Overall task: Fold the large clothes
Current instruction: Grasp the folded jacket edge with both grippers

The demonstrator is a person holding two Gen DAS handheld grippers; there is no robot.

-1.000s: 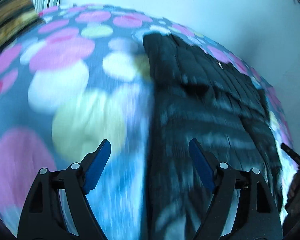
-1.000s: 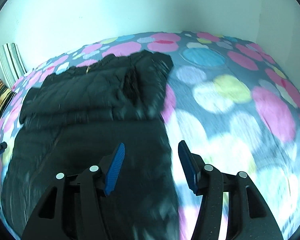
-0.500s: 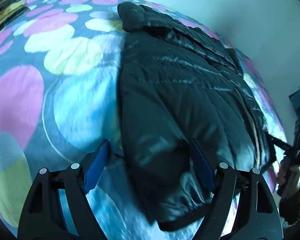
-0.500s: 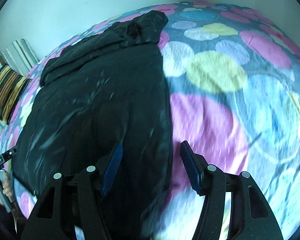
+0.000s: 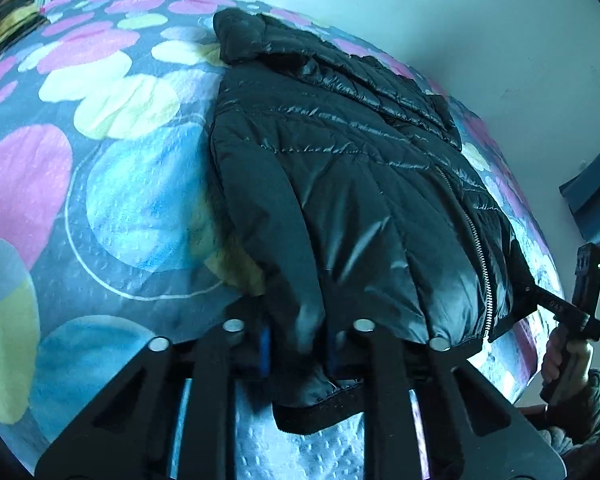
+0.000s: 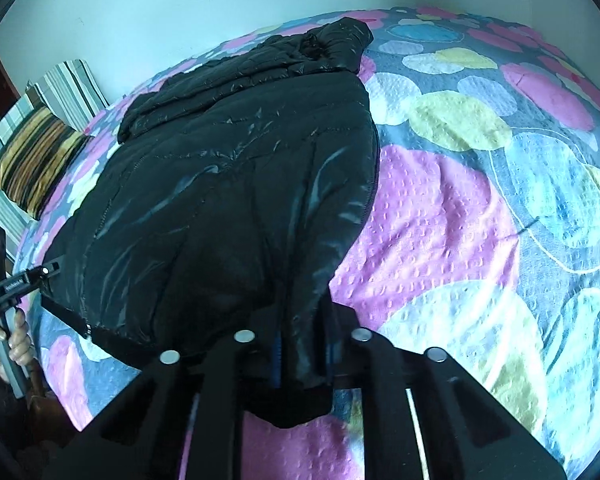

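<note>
Now the left gripper (image 5: 296, 350) and right gripper (image 6: 302, 356) each pinch the black jacket's (image 5: 340, 168) hem corners.

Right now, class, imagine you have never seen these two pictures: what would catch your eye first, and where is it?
First, the black puffer jacket, lying spread across the middle of the bedspread, whose big pink, yellow and blue circles are just as loud. Next, the left gripper and the right gripper, each shut on the jacket's near hem at one corner. A striped pillow sits at the far left of the right wrist view.
</note>
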